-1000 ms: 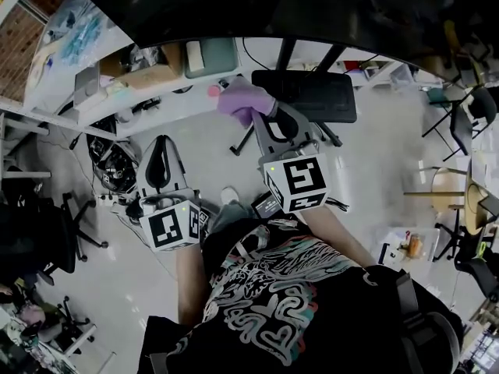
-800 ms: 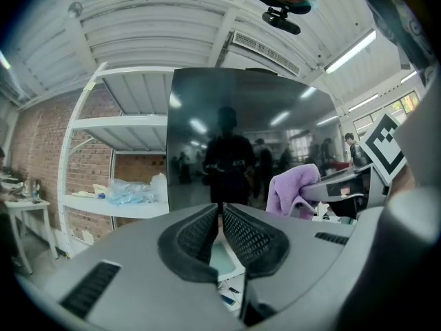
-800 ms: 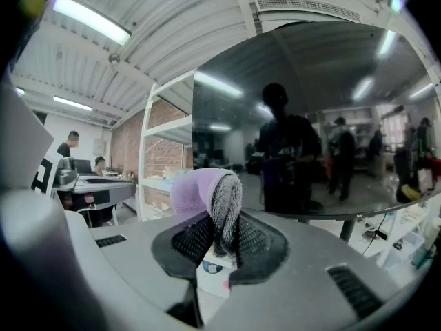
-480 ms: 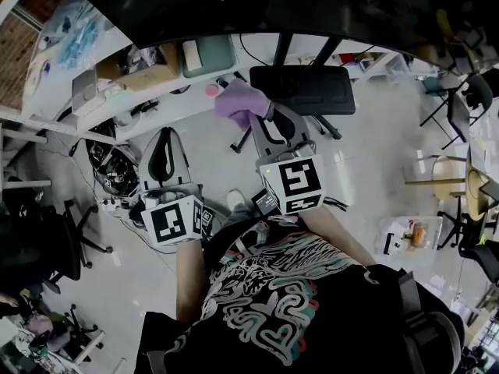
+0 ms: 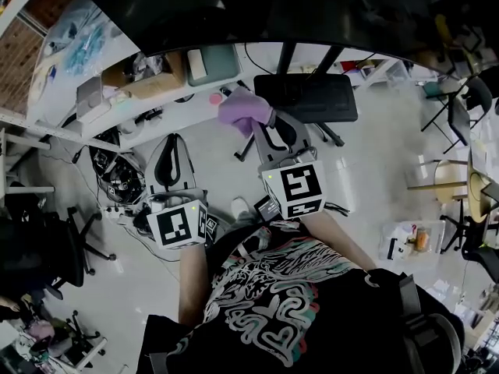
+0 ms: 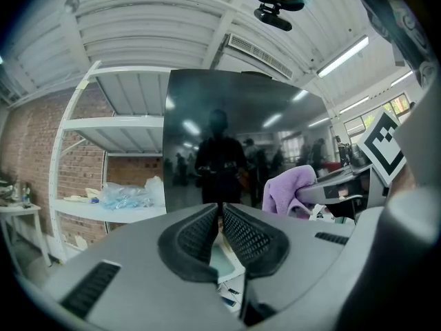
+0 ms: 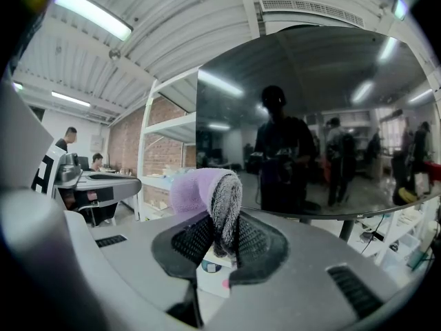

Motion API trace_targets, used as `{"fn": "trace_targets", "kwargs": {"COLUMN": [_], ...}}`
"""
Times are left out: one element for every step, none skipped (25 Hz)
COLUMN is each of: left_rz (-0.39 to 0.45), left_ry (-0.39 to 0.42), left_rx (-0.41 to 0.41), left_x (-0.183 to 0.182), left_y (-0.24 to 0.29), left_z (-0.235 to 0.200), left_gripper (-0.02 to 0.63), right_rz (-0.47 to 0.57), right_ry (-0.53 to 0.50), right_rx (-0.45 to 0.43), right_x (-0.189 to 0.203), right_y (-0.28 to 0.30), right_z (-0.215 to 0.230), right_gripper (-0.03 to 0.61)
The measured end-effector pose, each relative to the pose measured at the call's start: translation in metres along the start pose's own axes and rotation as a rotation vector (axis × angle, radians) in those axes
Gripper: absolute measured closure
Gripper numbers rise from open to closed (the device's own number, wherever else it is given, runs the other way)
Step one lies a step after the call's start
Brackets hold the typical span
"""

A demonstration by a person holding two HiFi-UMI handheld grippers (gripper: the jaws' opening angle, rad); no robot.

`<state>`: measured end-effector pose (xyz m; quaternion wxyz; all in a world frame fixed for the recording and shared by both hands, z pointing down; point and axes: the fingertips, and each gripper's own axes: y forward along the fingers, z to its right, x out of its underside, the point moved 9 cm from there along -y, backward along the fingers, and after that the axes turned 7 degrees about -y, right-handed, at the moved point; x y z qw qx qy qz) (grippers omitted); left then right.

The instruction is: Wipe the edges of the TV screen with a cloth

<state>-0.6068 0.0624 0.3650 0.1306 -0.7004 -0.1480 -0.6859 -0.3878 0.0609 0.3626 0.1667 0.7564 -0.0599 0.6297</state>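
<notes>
The dark TV screen [image 5: 257, 6] fills the top of the head view, its lower edge curving above both grippers. My right gripper [image 5: 263, 123] is shut on a purple cloth [image 5: 243, 106], held just below that edge. In the right gripper view the cloth [image 7: 207, 192] bulges up from between the jaws, with the screen [image 7: 324, 123] ahead and its bottom edge to the right. My left gripper [image 5: 171, 156] hangs lower and to the left, jaws closed with nothing between them. In the left gripper view, the gripper [image 6: 221, 212] points at the screen [image 6: 234, 136], with the cloth [image 6: 289, 190] at right.
The TV stand's black base [image 5: 308, 96] and legs sit right of the cloth. A cluttered white shelf [image 5: 117, 84] runs along the left with boxes and a green tray [image 5: 207, 61]. Office chairs [image 5: 47, 240] and cables lie on the floor below.
The right gripper and cloth have shifted slightly, staying just under the screen's lower edge. The left gripper has barely moved.
</notes>
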Motion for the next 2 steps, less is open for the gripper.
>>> {"fn": "trace_targets", "kwargs": {"left_rz": [-0.001,-0.002], "left_ry": [0.000,0.000], "left_rx": [0.001,0.003], "left_x": [0.0001,0.0002], "left_y": [-0.0001,-0.0001], "left_z": [0.0003,0.0005], "left_gripper": [0.580,0.580], "right_rz": [0.001,0.001], "right_ry": [0.000,-0.001], "right_rx": [0.000,0.001], "right_x": [-0.0005,-0.0010], "right_y": [-0.0001,-0.0002], "right_z": [0.0000,-0.0001], "right_gripper": [0.499,0.499]}}
